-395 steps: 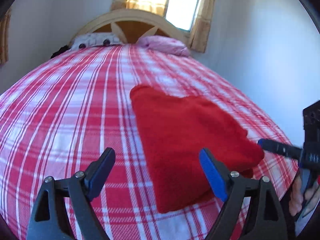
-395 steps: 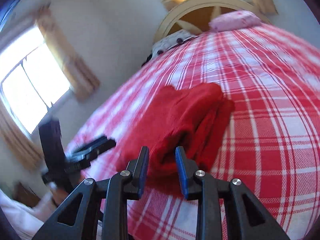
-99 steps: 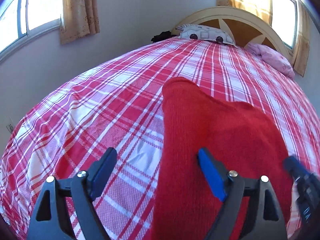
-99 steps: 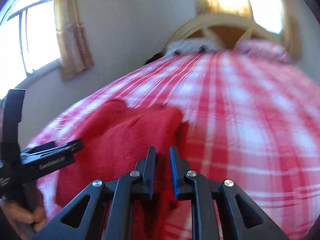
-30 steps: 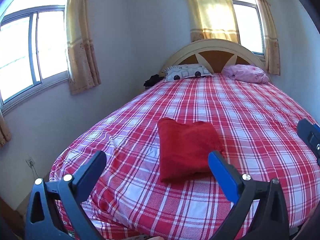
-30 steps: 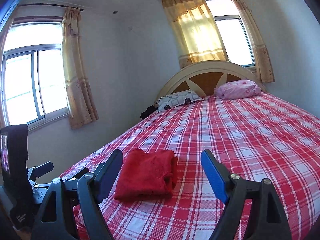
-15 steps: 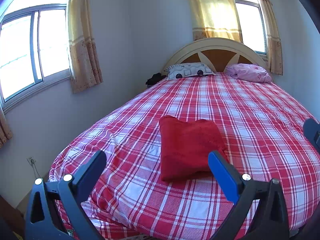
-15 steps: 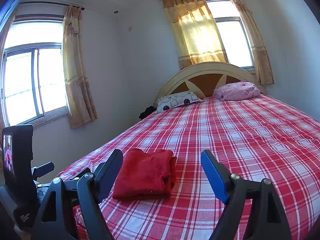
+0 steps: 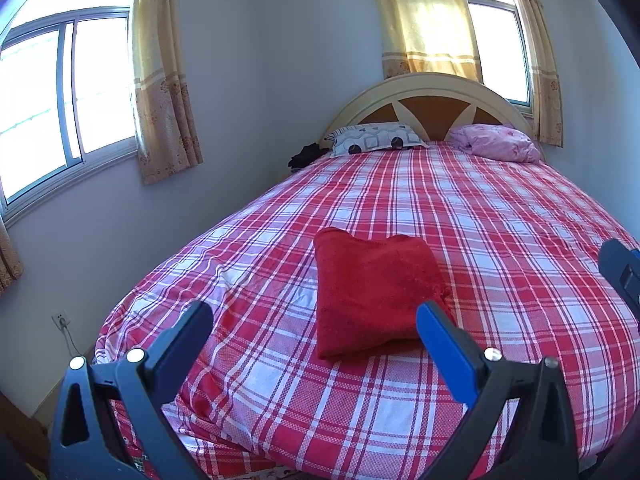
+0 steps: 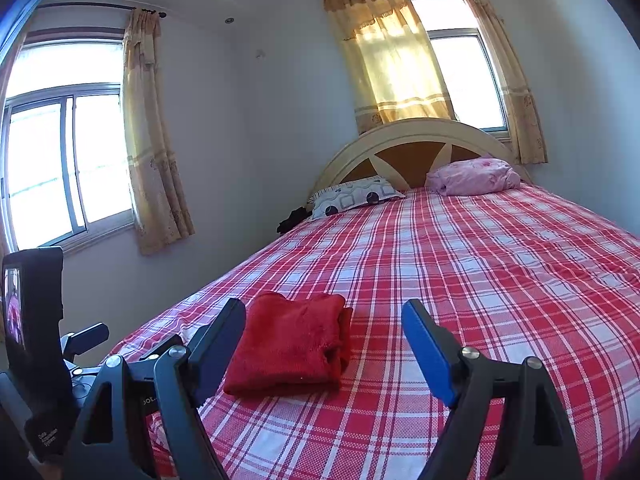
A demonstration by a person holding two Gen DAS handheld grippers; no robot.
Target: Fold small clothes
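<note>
A folded red garment point(image 9: 376, 292) lies flat on the red-and-white plaid bed point(image 9: 500, 220), near its foot on the left side; it also shows as the red garment point(image 10: 292, 344) in the right wrist view. My left gripper point(image 9: 316, 320) hangs open off the foot of the bed, short of the garment, with nothing between its fingers. My right gripper point(image 10: 324, 320) is open too, held back from the bed, empty. The left gripper's body and camera screen point(image 10: 32, 320) show at the left edge of the right wrist view.
A patterned pillow point(image 9: 372, 140) and a pink pillow point(image 9: 496, 144) lie by the curved headboard point(image 9: 432, 96). A dark item point(image 9: 304, 156) sits at the bed's far left corner. Curtained windows point(image 9: 60, 92) line the left and back walls. A wall socket point(image 9: 60, 320) is low on the left.
Almost nothing over the last second: both grippers stay open and back from the bed, and the red garment lies still.
</note>
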